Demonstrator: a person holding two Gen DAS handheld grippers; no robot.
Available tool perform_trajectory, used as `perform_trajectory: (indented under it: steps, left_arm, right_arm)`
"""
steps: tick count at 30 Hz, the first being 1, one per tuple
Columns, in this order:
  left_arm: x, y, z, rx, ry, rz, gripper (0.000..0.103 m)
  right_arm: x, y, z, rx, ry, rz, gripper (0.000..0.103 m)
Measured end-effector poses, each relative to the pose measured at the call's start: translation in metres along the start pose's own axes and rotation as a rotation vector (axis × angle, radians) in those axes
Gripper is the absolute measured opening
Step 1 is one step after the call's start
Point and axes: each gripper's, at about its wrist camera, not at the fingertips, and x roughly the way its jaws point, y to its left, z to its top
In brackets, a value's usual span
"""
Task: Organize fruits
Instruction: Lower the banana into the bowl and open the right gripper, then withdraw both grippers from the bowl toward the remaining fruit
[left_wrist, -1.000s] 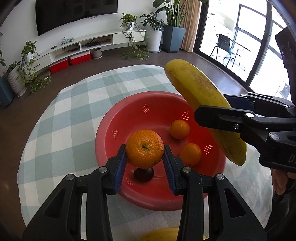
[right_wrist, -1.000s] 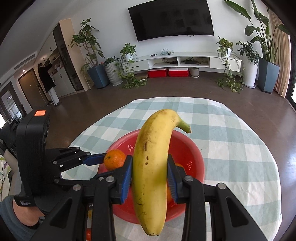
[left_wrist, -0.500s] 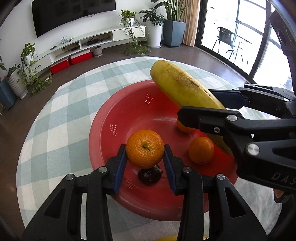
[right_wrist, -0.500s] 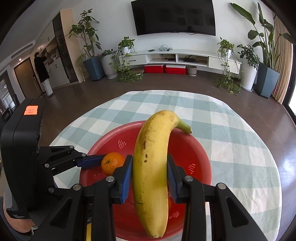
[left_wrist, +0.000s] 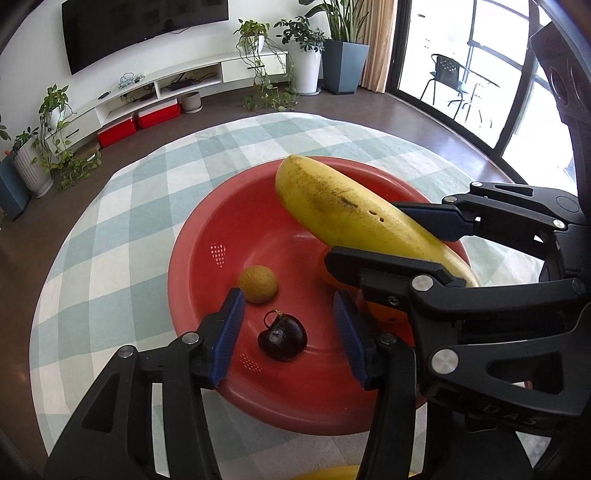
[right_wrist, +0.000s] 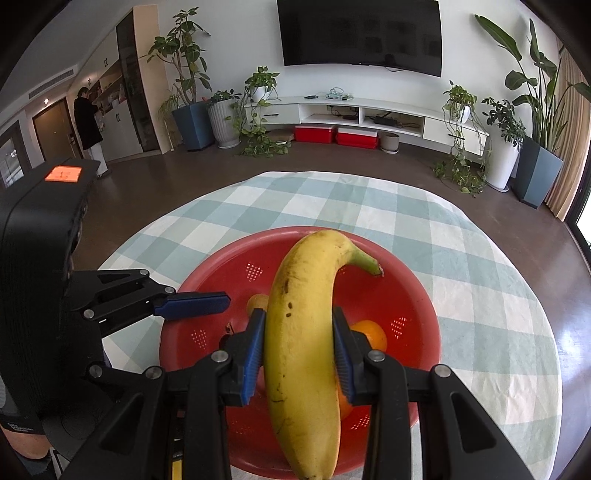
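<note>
My left gripper (left_wrist: 286, 295) hangs over the near side of the red perforated bowl (left_wrist: 207, 240). Its jaws are opening and nothing is between them. Below them on the bowl floor lie a dark fruit (left_wrist: 282, 336) and a small tan round fruit (left_wrist: 257, 284). My right gripper (right_wrist: 298, 317) is shut on a yellow banana (right_wrist: 303, 332), held just above the bowl (right_wrist: 221, 273) with its stem pointing away. In the left wrist view that banana (left_wrist: 332, 199) crosses the bowl's right half. Oranges (right_wrist: 369, 334) lie in the bowl, partly hidden by the banana and the right gripper.
The bowl sits on a round table with a green-and-white checked cloth (left_wrist: 129, 221). A yellow fruit (left_wrist: 332, 472) peeks in at the bottom edge of the left wrist view. A person (right_wrist: 88, 129) stands far back by the cupboards.
The left jaws have spread and the orange they held has gone from between them. The right gripper has brought the banana lower over the bowl.
</note>
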Motion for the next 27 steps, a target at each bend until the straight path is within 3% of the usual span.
perform_trajectory:
  steps: [8, 16, 22, 27]
  left_arm:
    - [-0.002, -0.002, -0.002, 0.008, 0.001, 0.006, 0.051]
    - [-0.011, -0.010, -0.006, 0.045, 0.016, 0.062, 0.056]
    - [-0.026, -0.010, -0.004, 0.058, 0.019, 0.120, 0.070]
    - [-0.038, -0.010, -0.007, 0.079, 0.051, 0.161, 0.070]
  right_arm:
    - [0.000, -0.001, -0.002, 0.018, 0.011, 0.022, 0.038]
    - [-0.011, 0.000, -0.001, 0.010, -0.012, 0.013, 0.038]
    - [-0.026, -0.004, -0.006, 0.033, -0.033, 0.019, 0.038]
    - [-0.047, -0.008, -0.013, 0.047, -0.067, 0.022, 0.038]
